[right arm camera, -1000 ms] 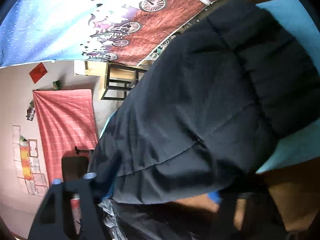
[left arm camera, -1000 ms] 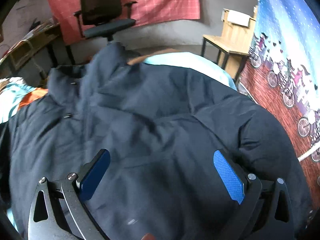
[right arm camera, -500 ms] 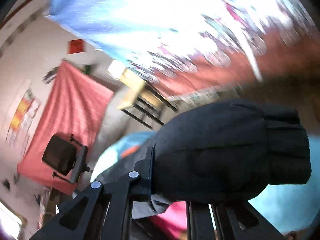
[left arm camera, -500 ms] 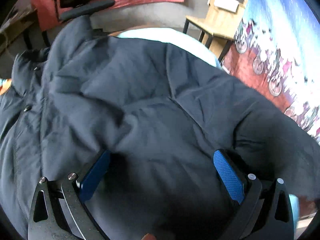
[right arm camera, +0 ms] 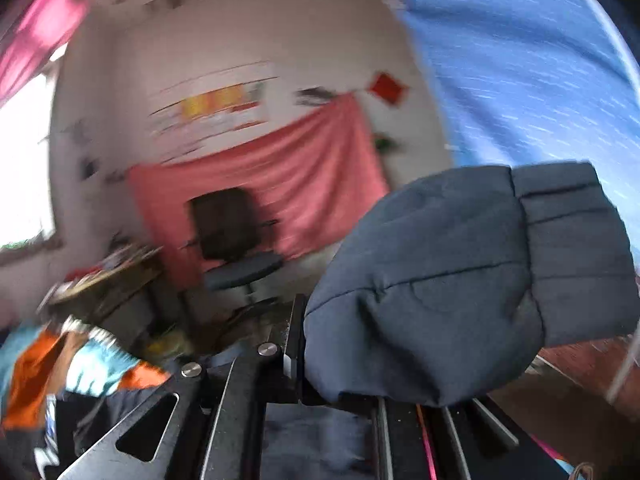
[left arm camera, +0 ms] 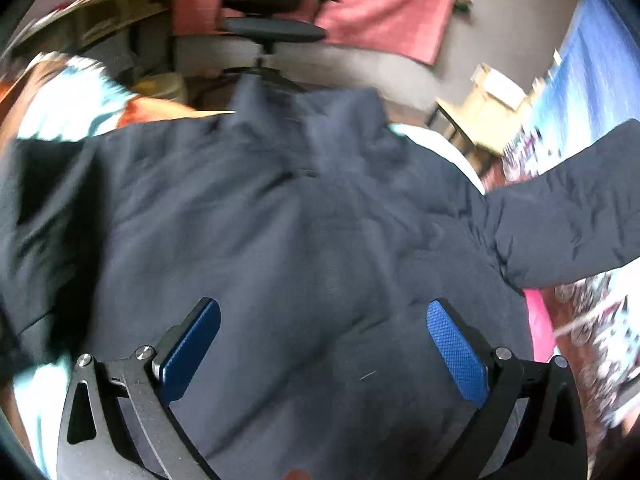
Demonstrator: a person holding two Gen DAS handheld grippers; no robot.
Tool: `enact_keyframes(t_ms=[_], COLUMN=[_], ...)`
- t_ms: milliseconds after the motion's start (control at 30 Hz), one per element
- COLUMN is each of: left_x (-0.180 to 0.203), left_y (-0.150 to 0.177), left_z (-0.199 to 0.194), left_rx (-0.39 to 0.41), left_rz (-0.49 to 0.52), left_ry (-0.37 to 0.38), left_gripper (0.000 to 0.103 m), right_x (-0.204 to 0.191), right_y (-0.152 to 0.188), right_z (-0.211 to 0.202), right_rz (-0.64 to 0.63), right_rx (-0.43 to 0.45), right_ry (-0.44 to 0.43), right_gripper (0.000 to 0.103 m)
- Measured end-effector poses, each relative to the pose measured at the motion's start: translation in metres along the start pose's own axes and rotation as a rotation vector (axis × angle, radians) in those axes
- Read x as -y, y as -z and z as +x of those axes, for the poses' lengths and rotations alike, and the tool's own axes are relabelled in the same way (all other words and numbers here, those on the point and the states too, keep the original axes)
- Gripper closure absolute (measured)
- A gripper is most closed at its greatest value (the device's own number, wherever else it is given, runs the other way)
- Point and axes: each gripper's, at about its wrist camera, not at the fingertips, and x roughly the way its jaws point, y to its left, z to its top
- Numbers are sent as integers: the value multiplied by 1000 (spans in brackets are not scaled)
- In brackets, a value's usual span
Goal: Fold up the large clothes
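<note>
Lifted since a second ago, the dark navy padded jacket's sleeve (right arm camera: 472,280) now hangs in the air, where before it lay flat. Left gripper (left arm camera: 324,344): its jaws stand wide apart over the jacket (left arm camera: 280,240), which spreads ahead of and between them, nothing gripped. Right gripper (right arm camera: 336,360): its jaws are clamped together on the sleeve, the cuff bulging to their right. An office chair (right arm camera: 228,240) stands beyond, left of the sleeve.
</note>
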Motion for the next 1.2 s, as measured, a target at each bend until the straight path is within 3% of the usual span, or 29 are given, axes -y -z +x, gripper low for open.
enact_keyframes(t_ms=[133,233,333,467,667,800,867,1000,1167,1200], left_x=[-53,-84,-109,-133,-151,-153,-152,-159,-161,-161], left_y=[4,10,15,24,31,34,37,44,41,40], left_z=[-55,-87,-107,-113,-105,-95,-89,-74,-59,-59], left_rx=[77,125,153,134,109,73,51,-7,-8,0], left_rz=[-142,-217,-254,-258,-299,-322,-336,-398,-477,-484], left_ry=[22,41,36,18,99,163,193,246,287,295], left_gripper=[2,2,2,2,2,2,2,2,3,10], right_x=[-92,-140,-181,-223,-246,-251,-248,-223,-170,-158], right_y=[28,57,89,134,208,234,236,229,210,205], right_z=[23,42,58,76,100,92,84,70,68,64], right_rz=[-184,-271,-326,-396,-533,-612,-635,-623,-543,-519], right_rx=[-74,-153,-256,-390,-634,-686,-678,-683,-688,-692], right_ry=[-154,-231,-280,-292,-303,-360,-382,-393,-310,-288], right_gripper=[93,93,93,90,81,56,29,29,29,29])
